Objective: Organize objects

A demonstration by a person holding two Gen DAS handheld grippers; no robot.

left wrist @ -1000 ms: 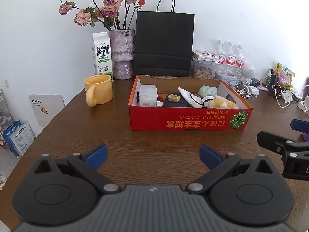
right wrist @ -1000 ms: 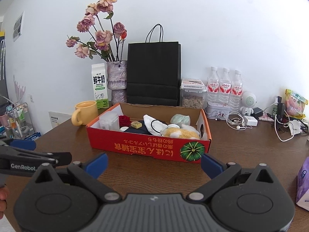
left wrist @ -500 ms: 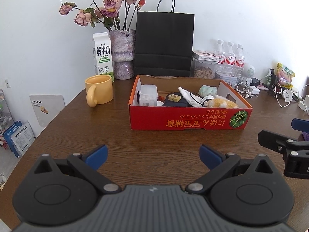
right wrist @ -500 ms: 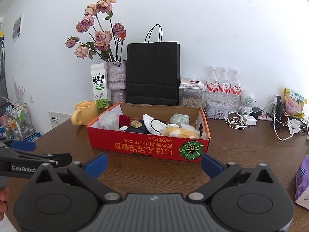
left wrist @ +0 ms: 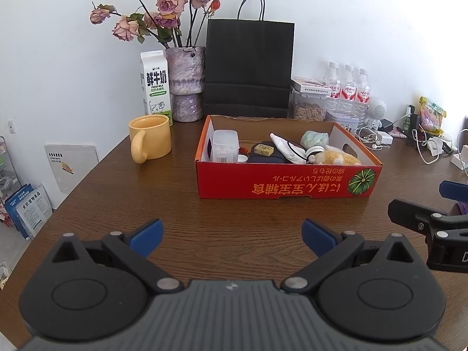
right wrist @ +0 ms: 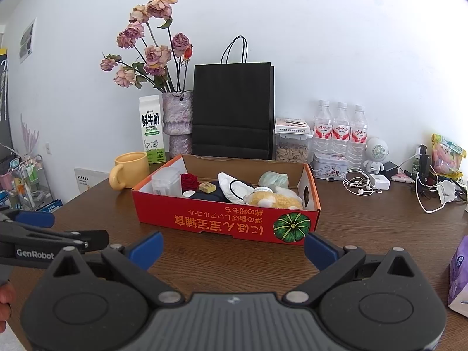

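A red cardboard box point(left wrist: 280, 180) point(right wrist: 222, 218) sits mid-table. Inside lie a clear plastic container point(left wrist: 225, 145), a small yellow block point(left wrist: 263, 148), a white cloth point(left wrist: 285, 147), a pale green bundle point(left wrist: 314, 138), a yellow plush toy point(left wrist: 336, 156) point(right wrist: 275, 199) and a red rose point(right wrist: 189, 180). My left gripper point(left wrist: 232, 234) hovers open over bare table short of the box, holding nothing. My right gripper point(right wrist: 232, 247) is also open and holds nothing, near the box's front wall. Each gripper shows at the other view's edge.
A yellow mug point(left wrist: 150, 137), milk carton point(left wrist: 155, 84), vase of dried roses point(left wrist: 185, 84) and black paper bag point(left wrist: 248, 67) stand behind the box. Water bottles point(right wrist: 339, 131), a snack jar point(right wrist: 291, 143), cables point(right wrist: 359, 184) and a purple pack point(right wrist: 459, 275) crowd the right side.
The right wrist view has crept slightly nearer the box and shifted left. The left gripper has barely moved. Both stay open.
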